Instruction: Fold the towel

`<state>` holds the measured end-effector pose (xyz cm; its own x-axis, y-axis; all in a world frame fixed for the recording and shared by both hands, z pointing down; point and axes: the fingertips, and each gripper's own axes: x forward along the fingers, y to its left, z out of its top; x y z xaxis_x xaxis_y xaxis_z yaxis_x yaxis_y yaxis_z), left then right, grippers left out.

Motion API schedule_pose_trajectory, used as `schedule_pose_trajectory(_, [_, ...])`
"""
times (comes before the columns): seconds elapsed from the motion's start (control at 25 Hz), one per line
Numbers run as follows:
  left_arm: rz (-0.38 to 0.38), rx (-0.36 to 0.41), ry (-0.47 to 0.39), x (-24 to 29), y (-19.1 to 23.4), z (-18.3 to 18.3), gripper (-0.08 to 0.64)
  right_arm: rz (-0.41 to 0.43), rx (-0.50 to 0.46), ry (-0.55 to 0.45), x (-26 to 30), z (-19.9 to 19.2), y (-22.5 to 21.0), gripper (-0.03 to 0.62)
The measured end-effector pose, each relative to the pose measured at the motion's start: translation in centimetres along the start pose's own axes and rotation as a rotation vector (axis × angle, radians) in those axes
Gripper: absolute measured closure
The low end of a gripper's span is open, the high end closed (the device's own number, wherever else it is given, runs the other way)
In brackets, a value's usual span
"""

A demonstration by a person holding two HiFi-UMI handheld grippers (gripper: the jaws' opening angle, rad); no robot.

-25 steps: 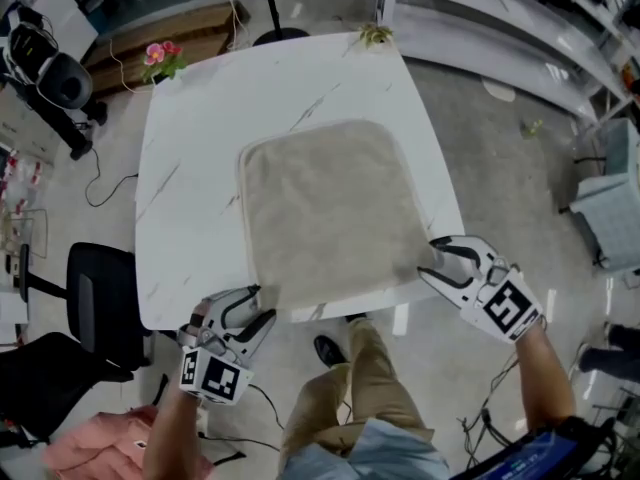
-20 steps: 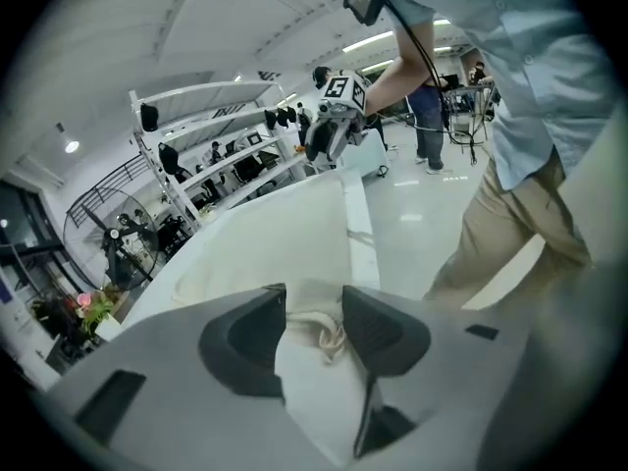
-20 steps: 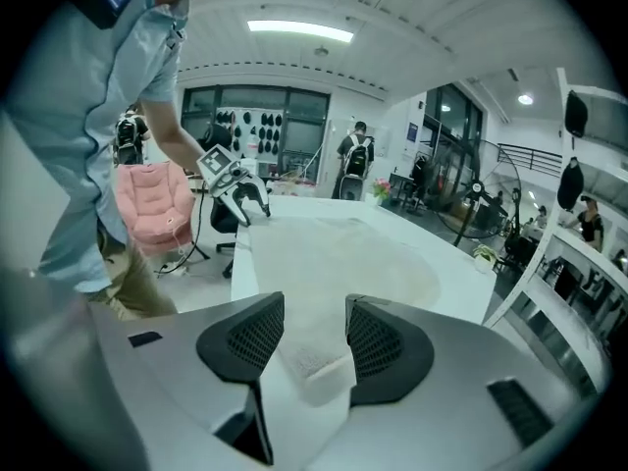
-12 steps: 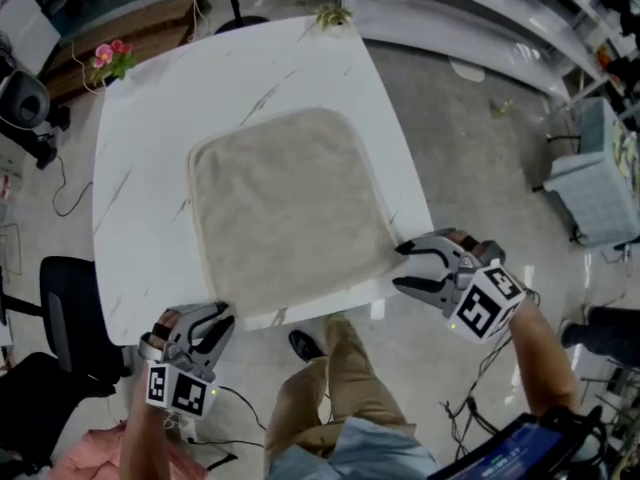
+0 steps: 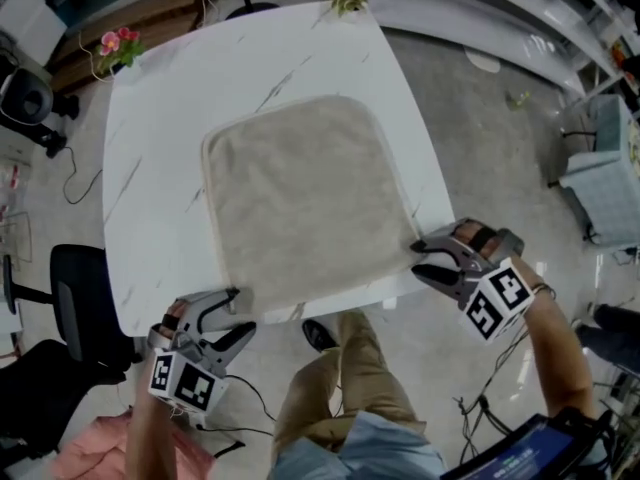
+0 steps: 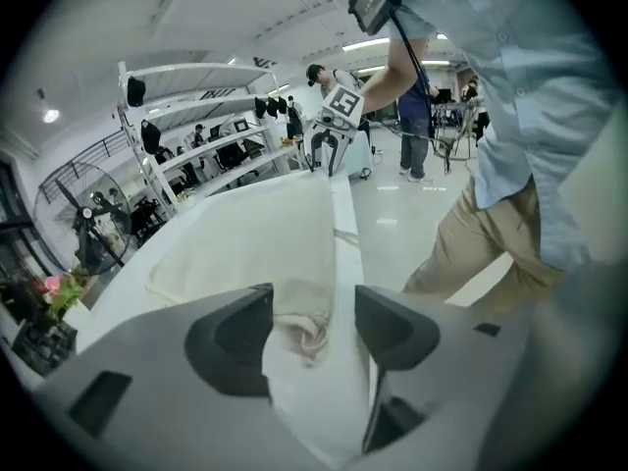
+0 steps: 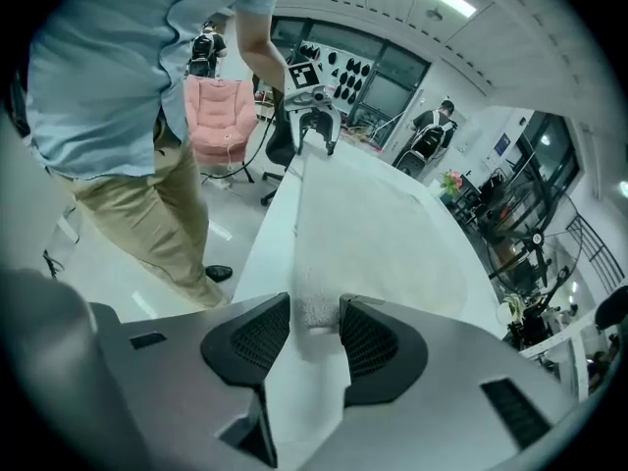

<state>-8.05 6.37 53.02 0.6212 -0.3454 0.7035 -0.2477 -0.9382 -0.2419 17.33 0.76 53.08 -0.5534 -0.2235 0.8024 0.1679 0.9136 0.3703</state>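
Table (image 5: 150,168), white with grey veining, filling most of the head view. Towel (image 5: 300,198), beige, spread flat in one layer toward the right and near part of the top, near edge almost along the table's near edge.

Left gripper (image 5: 235,313) at the near left corner, jaws apart and just opened wider, crumpled corner lying between the pads, unpinched. Right gripper (image 5: 420,253) at the near right corner, jaws just narrowed yet not clamped, corner standing snug in the gap.

Likely step: taking hold of both near corners. Slide each gripper a touch farther onto the cloth, then close on cloth alone, not on the table's lip. Lift both sides together and level, carry near edge over to far edge, match corner to corner before letting go. Loose left corner probably the weak point: worth seating deeper before squeezing.

Around: black chair (image 5: 75,278) on the floor to the left, pink seat (image 5: 90,448) near left, legs (image 5: 350,388) close against the near edge. Pink flowers (image 5: 118,41) at the far left corner and green sprig (image 5: 347,1) at the far edge, both well apart from the towel and seemingly outside the fold's path.
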Motion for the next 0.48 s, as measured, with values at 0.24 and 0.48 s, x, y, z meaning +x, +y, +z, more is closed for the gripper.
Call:
schedule_pose_trajectory(0.24, [-0.049, -0.003, 0.023, -0.2, -0.4, -1.1, 0.296, 0.013, 0.015, -0.003, 0.7, 0.0, -0.2, 0.425])
schedule_pose_trajectory(0.48, [-0.018, 0.004, 0.04, 0.3, 1.0, -1.3, 0.454, 0.033, 0.005, 0.002, 0.9, 0.0, -0.7, 0.437])
